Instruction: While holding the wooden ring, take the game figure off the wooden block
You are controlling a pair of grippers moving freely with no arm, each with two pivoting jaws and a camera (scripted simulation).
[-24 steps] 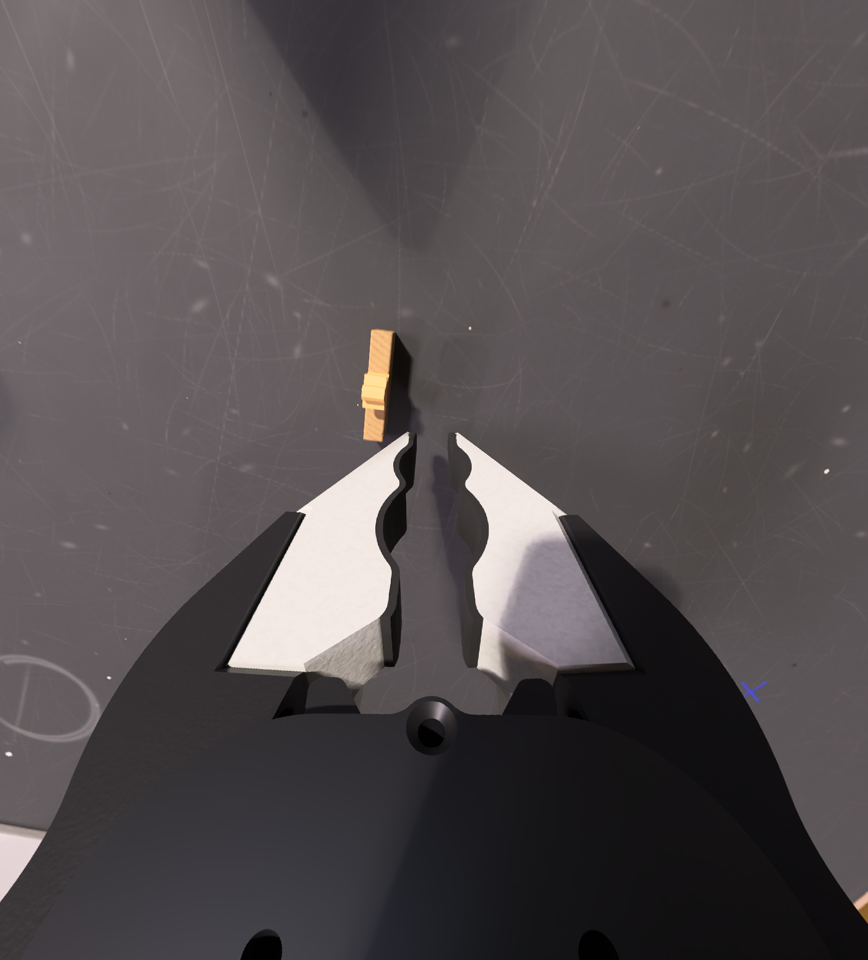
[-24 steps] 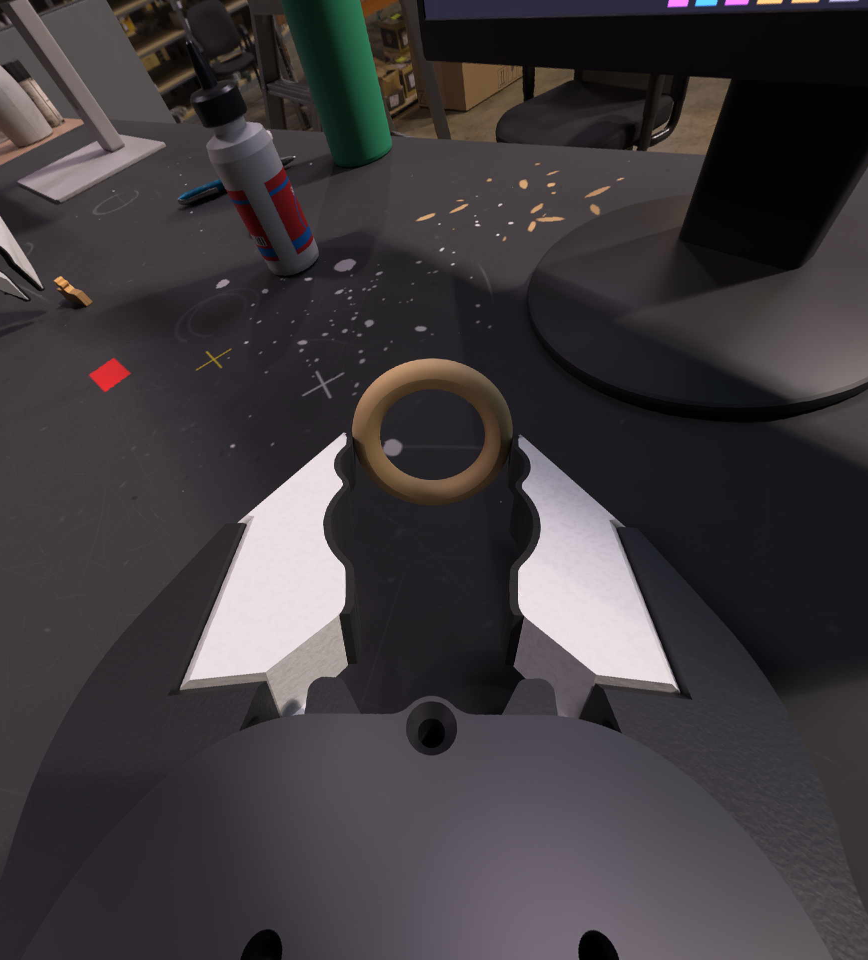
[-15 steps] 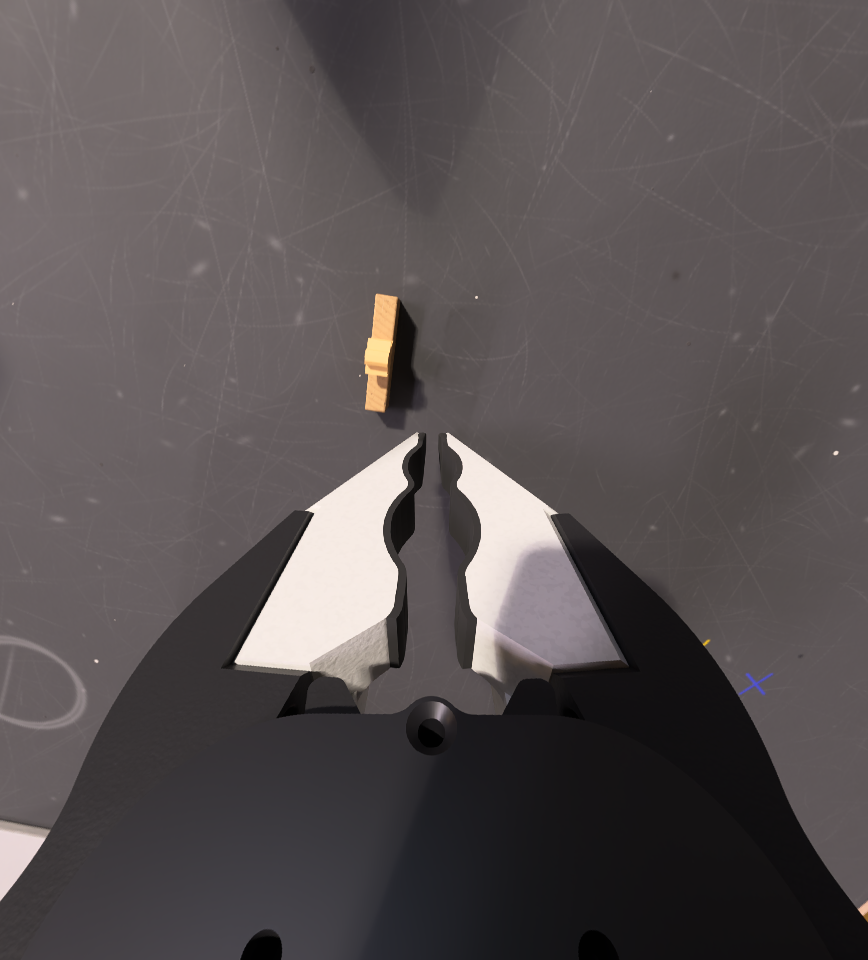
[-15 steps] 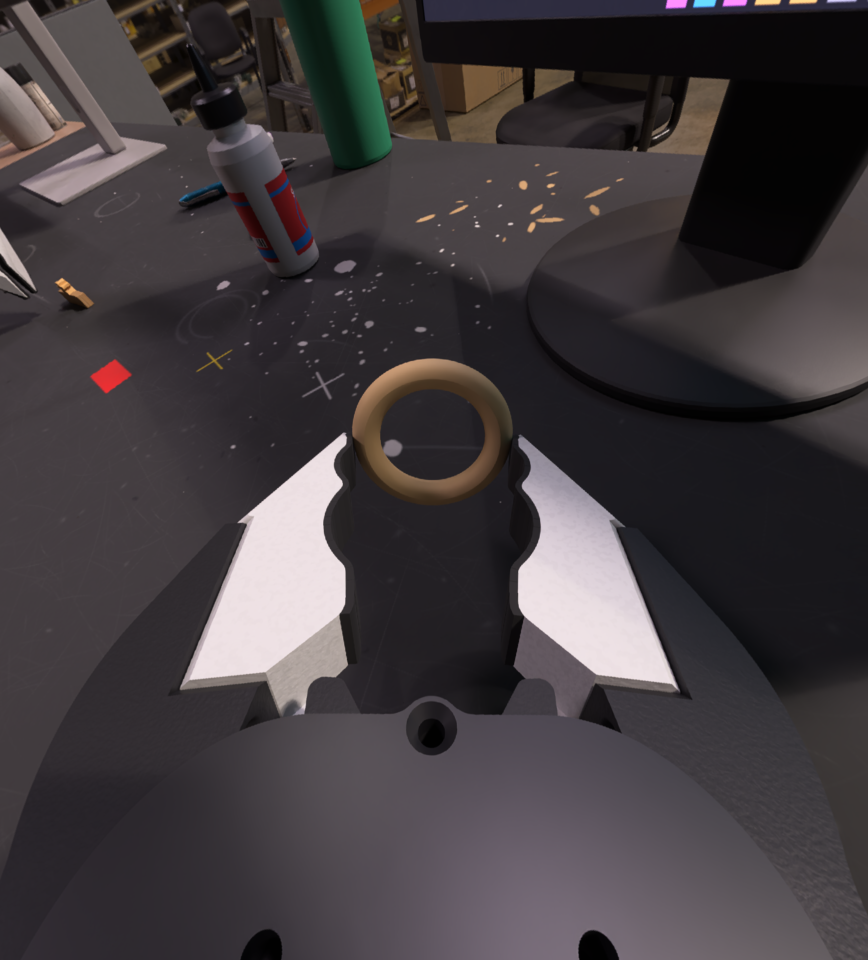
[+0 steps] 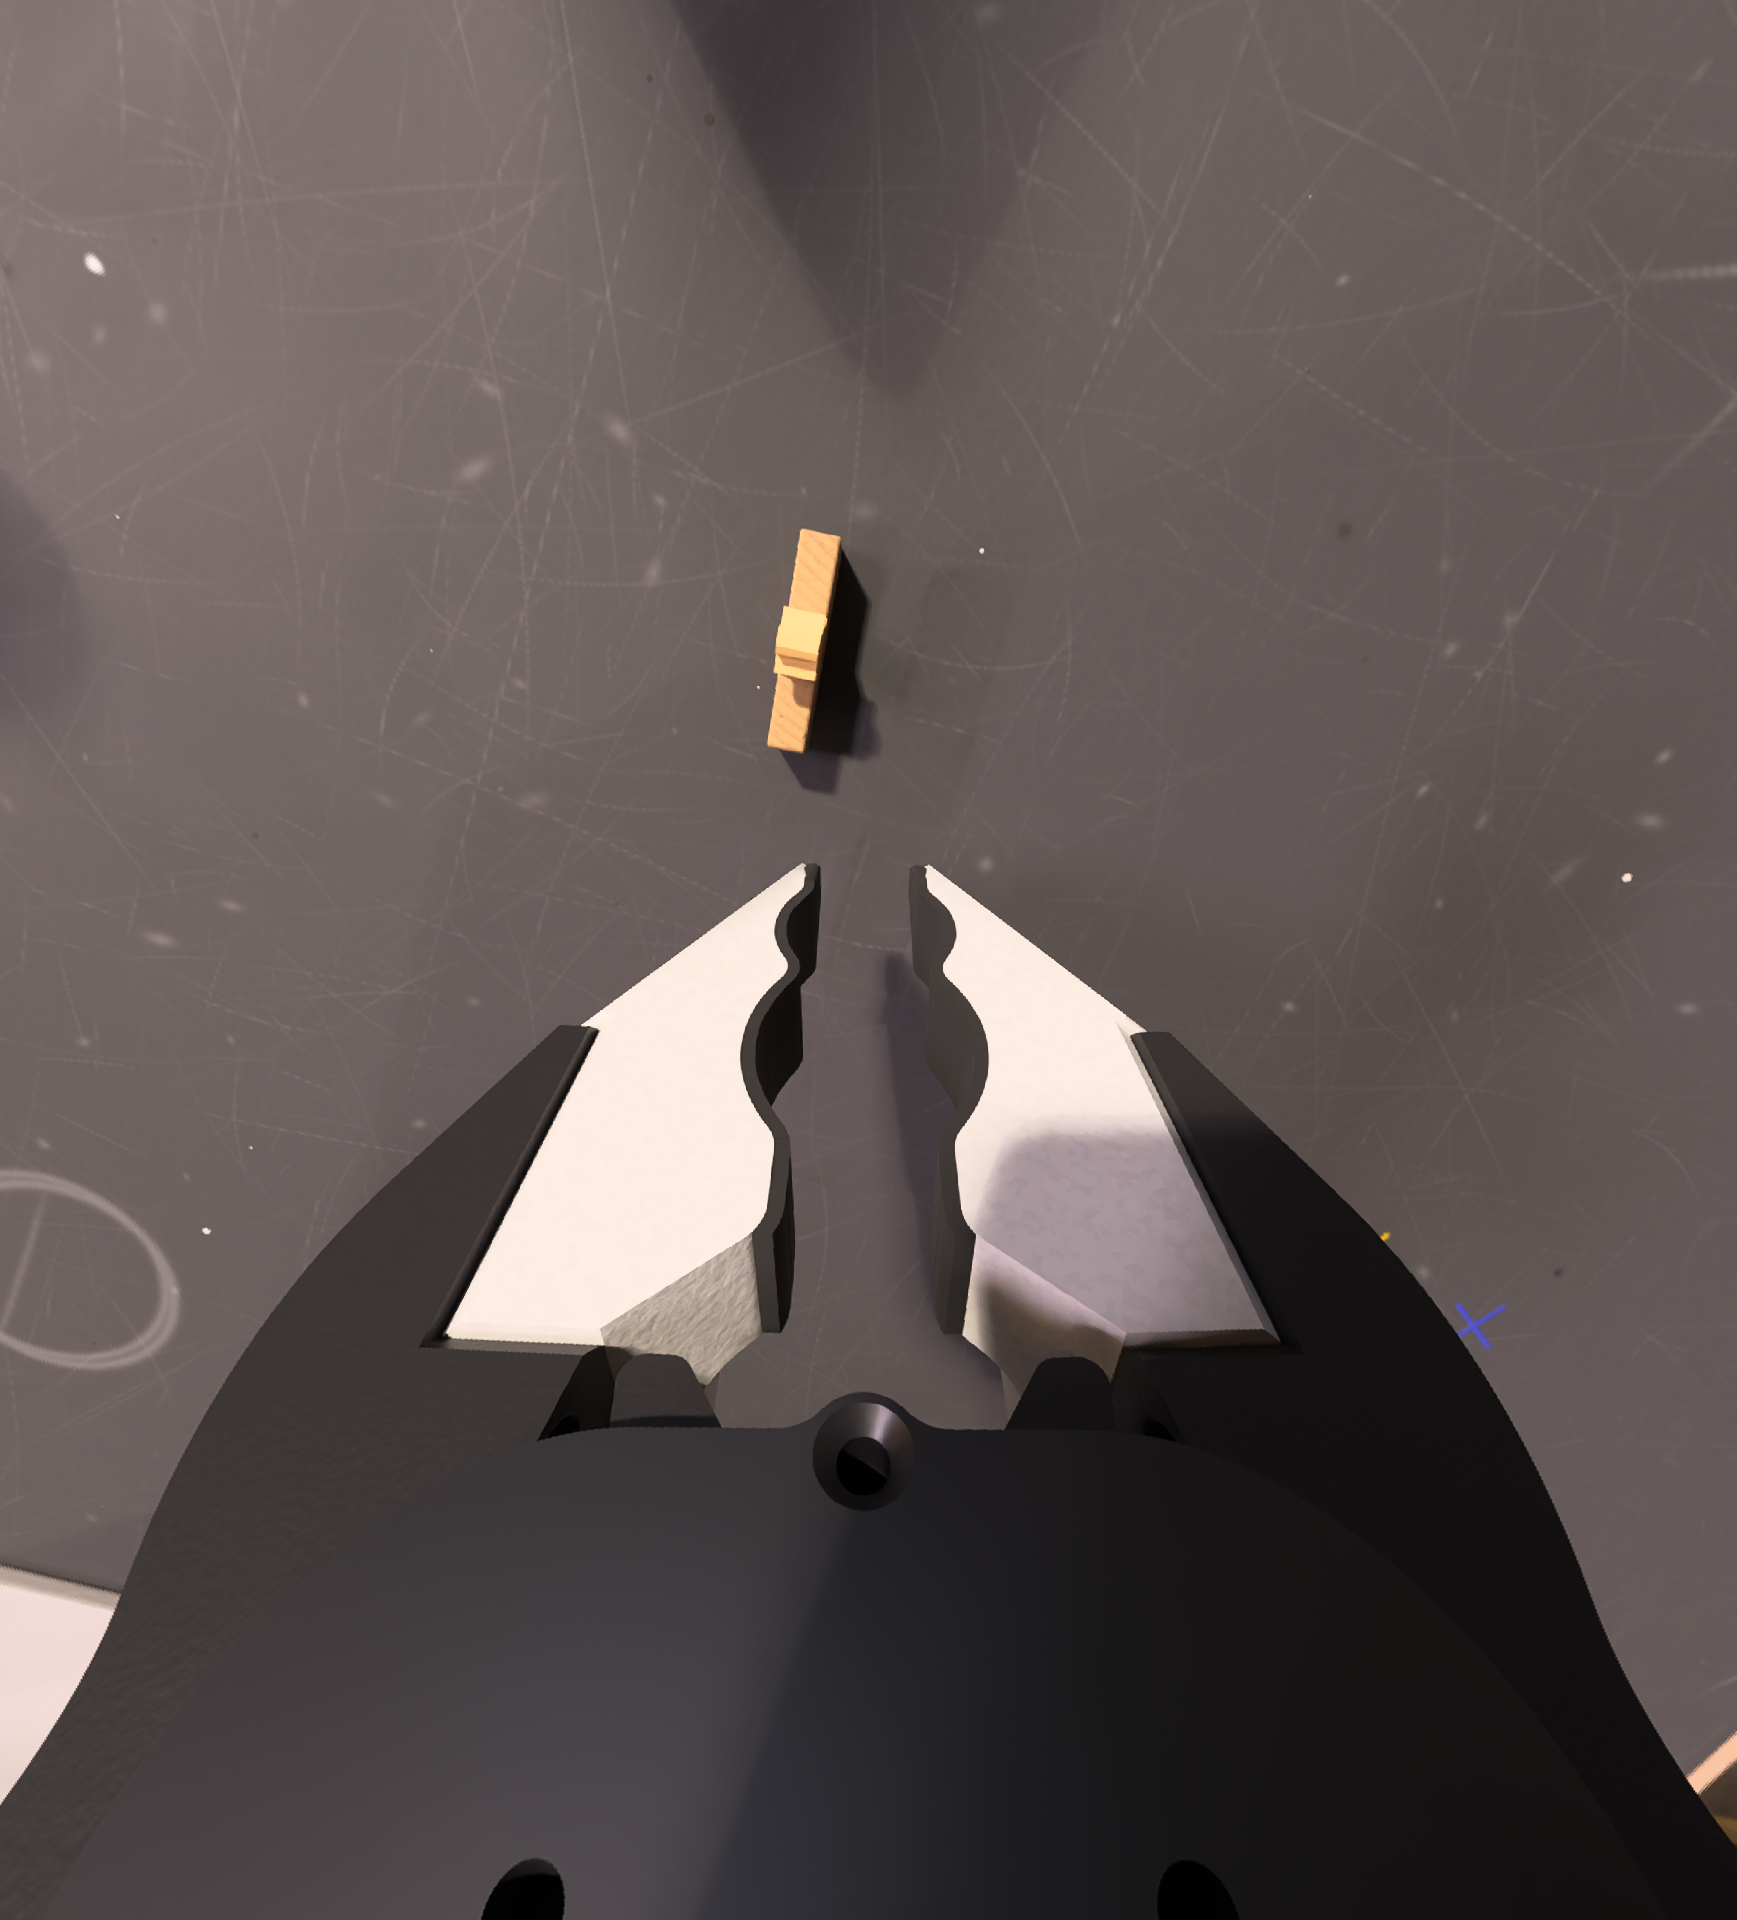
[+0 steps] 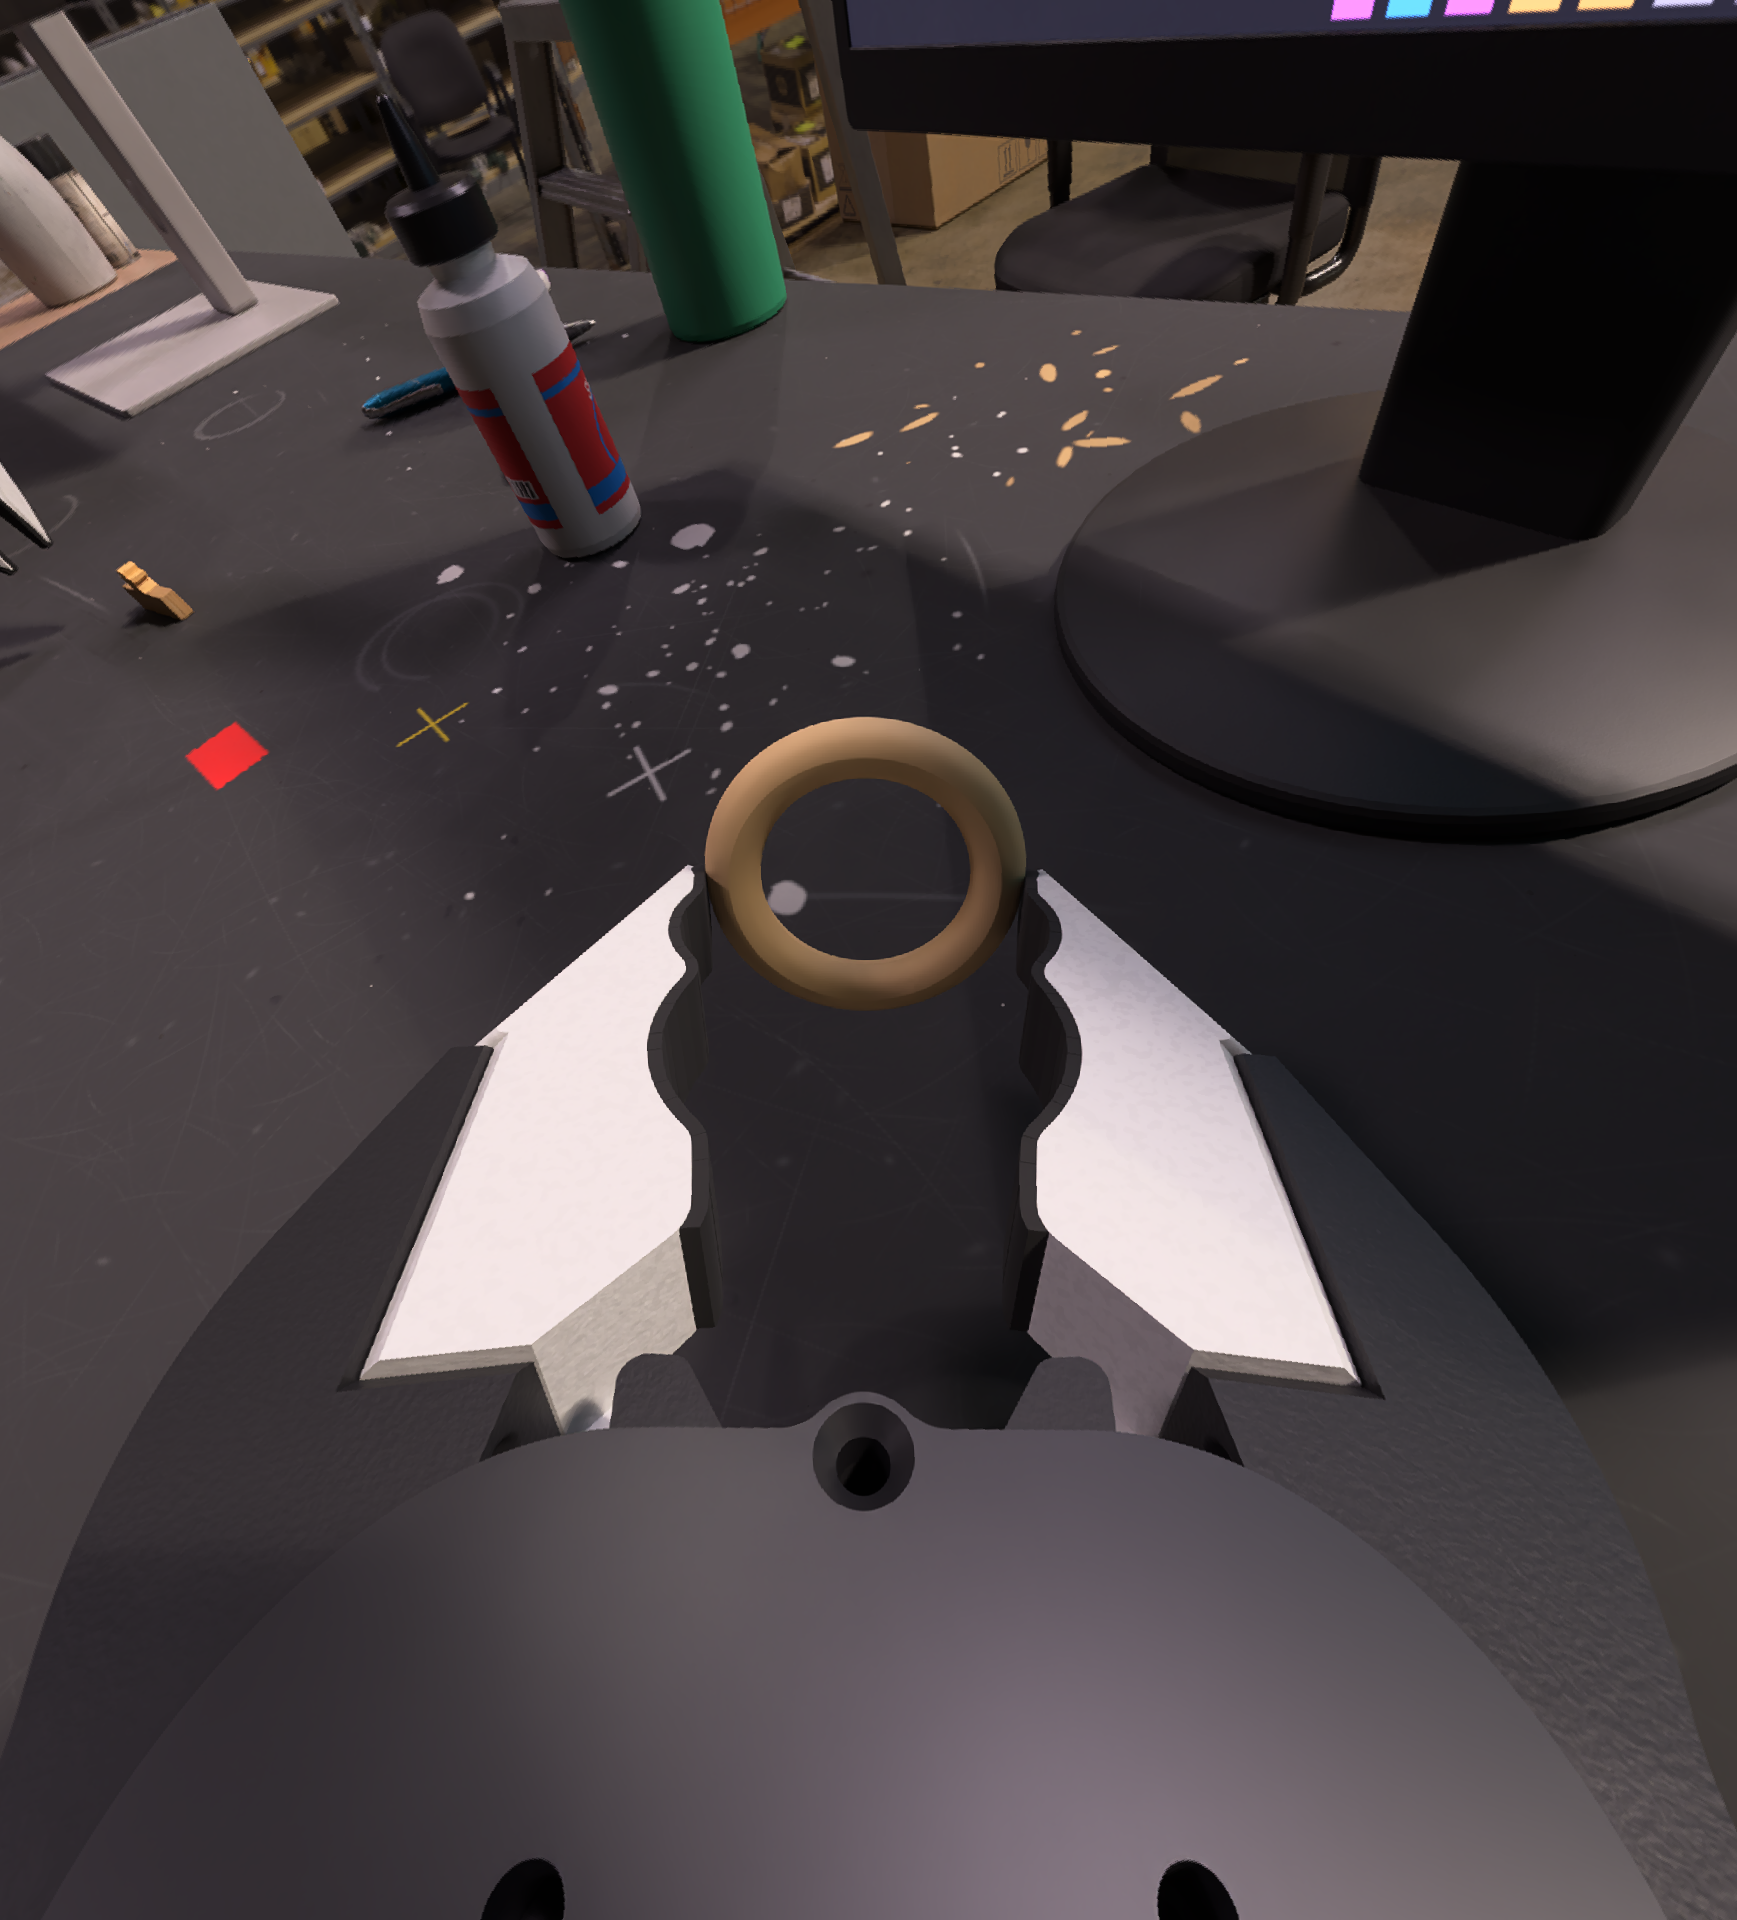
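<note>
Two left gripper (image 5: 864,868) fingers parted wider, right gripper (image 6: 864,878) still clamping wooden ring (image 6: 864,862)

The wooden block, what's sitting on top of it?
The game figure sits across the middle of the block. The block's top under the figure is covered.

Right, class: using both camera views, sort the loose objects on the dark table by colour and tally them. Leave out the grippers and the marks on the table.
Wood-coloured: 3 – wooden ring, wooden block, game figure
Green: 1 – green cylinder
White with red and blue: 1 – glue bottle
Blue: 1 – pen
Black: 1 – monitor stand
Total: 7
</note>
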